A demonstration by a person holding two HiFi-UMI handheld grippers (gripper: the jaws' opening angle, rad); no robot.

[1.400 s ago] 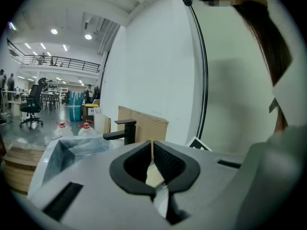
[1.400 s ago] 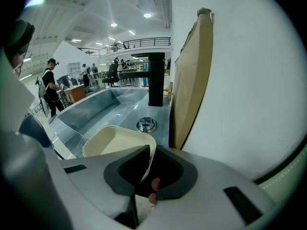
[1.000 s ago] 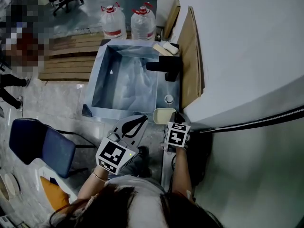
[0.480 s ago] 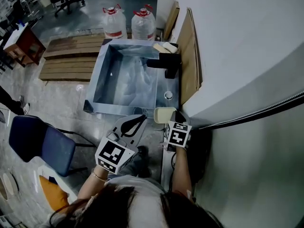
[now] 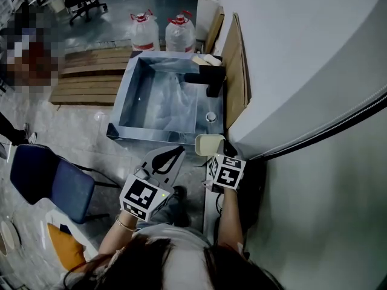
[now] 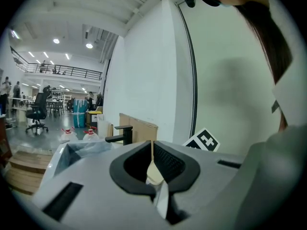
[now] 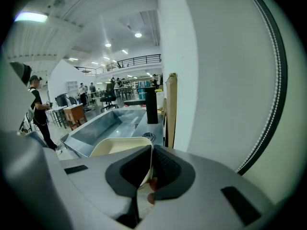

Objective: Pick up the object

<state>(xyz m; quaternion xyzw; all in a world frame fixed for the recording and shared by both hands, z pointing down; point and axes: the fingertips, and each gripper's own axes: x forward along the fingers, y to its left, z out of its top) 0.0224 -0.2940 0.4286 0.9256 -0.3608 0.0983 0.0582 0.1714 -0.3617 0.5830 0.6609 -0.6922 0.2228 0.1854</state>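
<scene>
Right tongs [image 7: 151,152] clamped on the near rim of the cream container [image 5: 208,144]. The container lies straight ahead of them, at the near right corner of the steel sink [image 5: 128,95], with the black faucet [image 5: 208,80] farther on. Left tongs [image 5: 179,151] pressed together, gripping nothing, tips just left of the container.
</scene>
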